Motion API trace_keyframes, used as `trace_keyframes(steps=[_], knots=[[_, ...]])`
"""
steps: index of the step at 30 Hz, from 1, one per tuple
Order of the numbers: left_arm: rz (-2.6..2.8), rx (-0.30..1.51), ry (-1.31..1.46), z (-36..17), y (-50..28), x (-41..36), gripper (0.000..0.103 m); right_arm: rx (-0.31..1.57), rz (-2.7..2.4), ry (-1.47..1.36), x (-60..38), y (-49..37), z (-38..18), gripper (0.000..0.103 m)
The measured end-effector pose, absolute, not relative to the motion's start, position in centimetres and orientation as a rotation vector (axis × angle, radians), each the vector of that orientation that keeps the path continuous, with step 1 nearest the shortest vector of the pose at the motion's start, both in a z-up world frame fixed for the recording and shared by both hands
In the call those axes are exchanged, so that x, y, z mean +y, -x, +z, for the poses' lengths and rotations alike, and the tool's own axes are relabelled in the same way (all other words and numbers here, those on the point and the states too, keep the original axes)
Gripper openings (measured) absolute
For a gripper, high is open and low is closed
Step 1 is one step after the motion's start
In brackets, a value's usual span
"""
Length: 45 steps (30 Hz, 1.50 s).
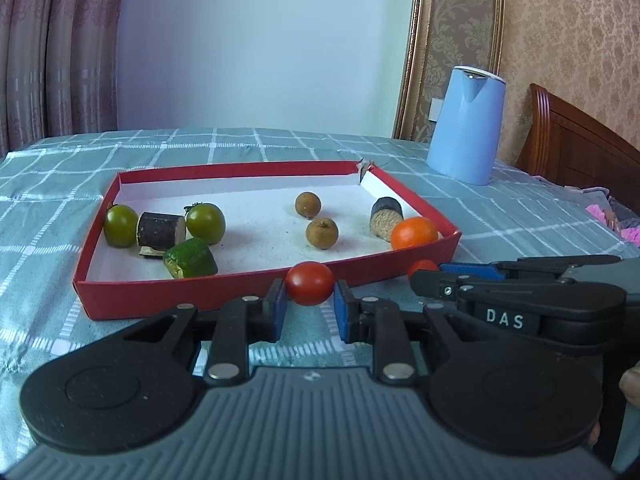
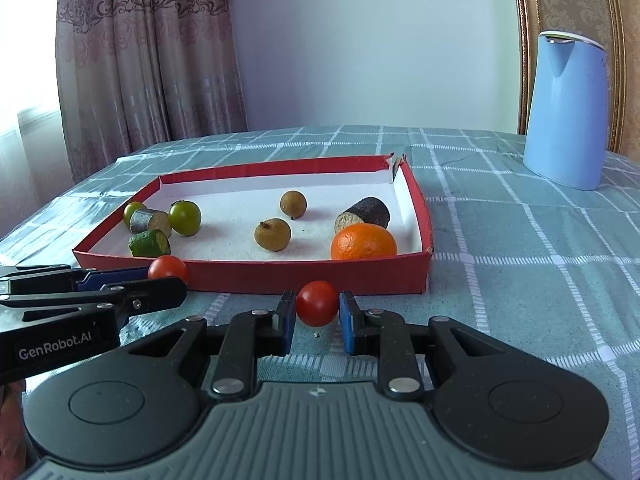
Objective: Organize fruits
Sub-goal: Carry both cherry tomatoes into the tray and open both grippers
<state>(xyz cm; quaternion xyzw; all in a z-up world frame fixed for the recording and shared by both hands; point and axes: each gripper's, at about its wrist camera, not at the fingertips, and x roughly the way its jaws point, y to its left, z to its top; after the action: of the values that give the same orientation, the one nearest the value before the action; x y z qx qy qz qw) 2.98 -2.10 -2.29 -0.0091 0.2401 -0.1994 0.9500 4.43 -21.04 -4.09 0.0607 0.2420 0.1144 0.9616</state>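
Observation:
My left gripper [image 1: 311, 293] is shut on a red cherry tomato [image 1: 310, 282] just in front of the red tray's near wall [image 1: 200, 292]. Beside it, my right gripper [image 2: 317, 305] is shut on a second red cherry tomato [image 2: 317, 302], also in front of the tray [image 2: 304, 276]. Each gripper shows in the other's view: the right gripper [image 1: 434, 274] and the left gripper [image 2: 162, 280], both with a tomato at the tips. The white tray floor holds two green tomatoes [image 1: 205, 223], two brown longans [image 1: 322, 233], an orange [image 2: 363, 243] and dark cut stalk pieces [image 1: 161, 231].
A light blue kettle [image 2: 564, 116] stands on the checked teal cloth [image 2: 520, 240] at the back right. A wooden headboard [image 1: 580, 148] rises behind it, with curtains [image 2: 140, 60] at the back left. Part of a hand [image 1: 630, 384] shows at the right edge.

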Motion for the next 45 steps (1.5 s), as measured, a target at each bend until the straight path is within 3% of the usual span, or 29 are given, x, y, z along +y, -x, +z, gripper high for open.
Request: trace_keyframes(steps=[23,45], knots=[[-0.320,0.467,-0.024,0.0,-5.0,-2.2,0.023,0.332,0.190,-0.042,-20.7,-5.1,-0.6,0.022],[-0.177,0.540,-0.118,-0.6,-13.8,-4.6,0.024,0.519,0.151,0.029,-18.2,-15.7,-2.0,0.022]])
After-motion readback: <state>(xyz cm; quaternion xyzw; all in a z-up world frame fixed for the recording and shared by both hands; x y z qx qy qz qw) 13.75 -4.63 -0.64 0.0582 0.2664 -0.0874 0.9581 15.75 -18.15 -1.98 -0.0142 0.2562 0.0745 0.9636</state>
